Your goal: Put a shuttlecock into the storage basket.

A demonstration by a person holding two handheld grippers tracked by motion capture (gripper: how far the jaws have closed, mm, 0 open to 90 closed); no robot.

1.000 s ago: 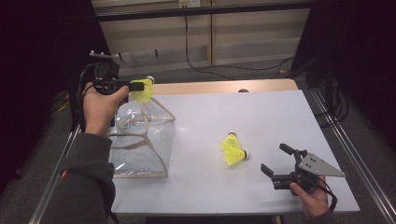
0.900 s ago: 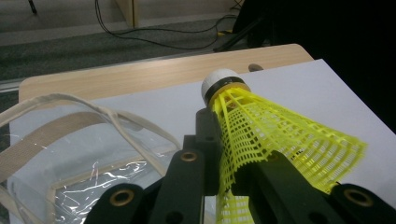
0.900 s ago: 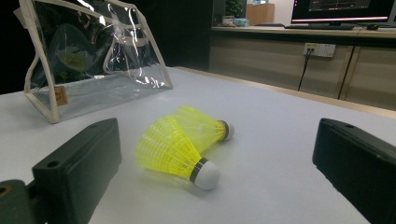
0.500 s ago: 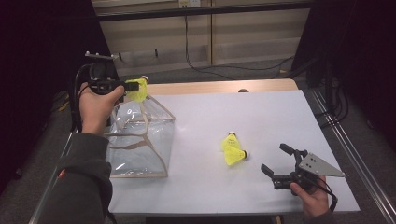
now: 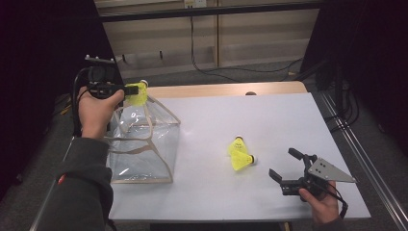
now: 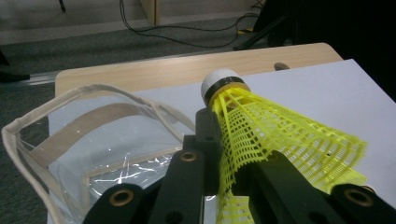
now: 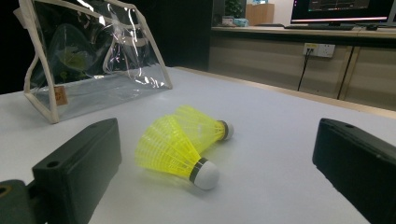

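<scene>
My left gripper (image 5: 131, 91) is shut on a yellow plastic shuttlecock (image 5: 138, 93), held in the air over the far left top edge of a clear bag (image 5: 144, 144) with beige trim. In the left gripper view the jaws pinch the shuttlecock's mesh skirt (image 6: 280, 135), its white cork pointing away, and the bag's open mouth (image 6: 93, 140) lies below. Two more yellow shuttlecocks (image 5: 239, 144) (image 5: 243, 162) lie side by side mid-table. My right gripper (image 5: 281, 162) stands open near the front right, its jaws wide either side of that pair (image 7: 170, 151) (image 7: 201, 123) without touching them.
The white table top (image 5: 288, 120) has a wooden strip along its far edge (image 5: 226, 89). The bag (image 7: 93, 60) stands upright at the table's left edge. Dark floor and cables lie beyond the table.
My left gripper has drifted slightly left with the shuttlecock still in its jaws. The right gripper and the two shuttlecocks on the table have stayed put.
</scene>
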